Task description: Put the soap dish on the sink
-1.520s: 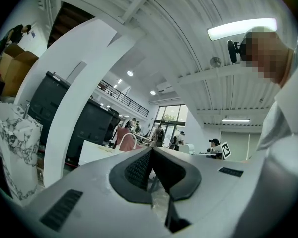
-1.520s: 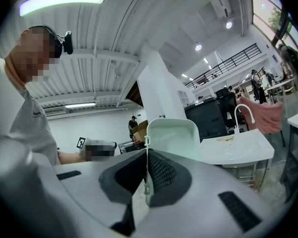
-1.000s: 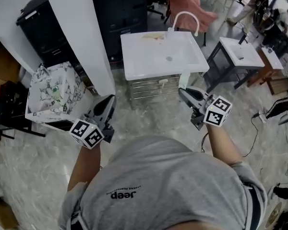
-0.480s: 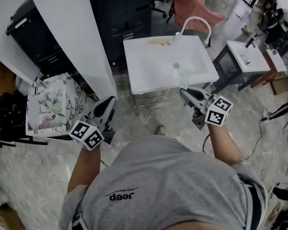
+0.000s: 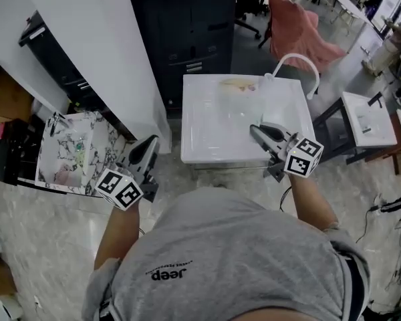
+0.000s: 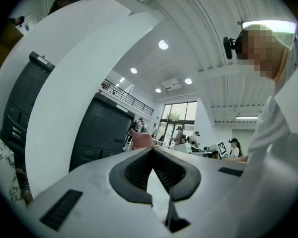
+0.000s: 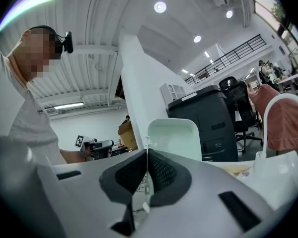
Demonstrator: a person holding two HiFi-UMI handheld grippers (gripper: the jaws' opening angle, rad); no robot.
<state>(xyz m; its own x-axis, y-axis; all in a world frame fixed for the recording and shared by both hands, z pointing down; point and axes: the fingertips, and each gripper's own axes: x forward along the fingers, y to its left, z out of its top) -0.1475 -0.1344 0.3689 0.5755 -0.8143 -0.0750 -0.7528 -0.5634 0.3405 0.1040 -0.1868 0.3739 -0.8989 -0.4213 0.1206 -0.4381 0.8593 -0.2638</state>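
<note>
At centre right of the head view, the right gripper (image 5: 255,130) clamps the pale green plastic soap dish (image 7: 173,135) by its edge, above the white rectangular sink (image 5: 207,112). The left gripper (image 5: 151,140) is closed and empty. This looks like the carrying step; next, lower the dish onto the sink and release it.

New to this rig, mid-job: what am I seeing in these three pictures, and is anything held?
No robot: a person carries a hand-held gripper in each hand. The head view looks down from the person's head onto a white sink with a curved tap. The other two cameras ride on the hand-held grippers, looking along their jaws. The right hand-held gripper is shut on a pale green soap dish. The left hand-held gripper is shut, empty. Something yellowish lies at the sink's back edge.
</note>
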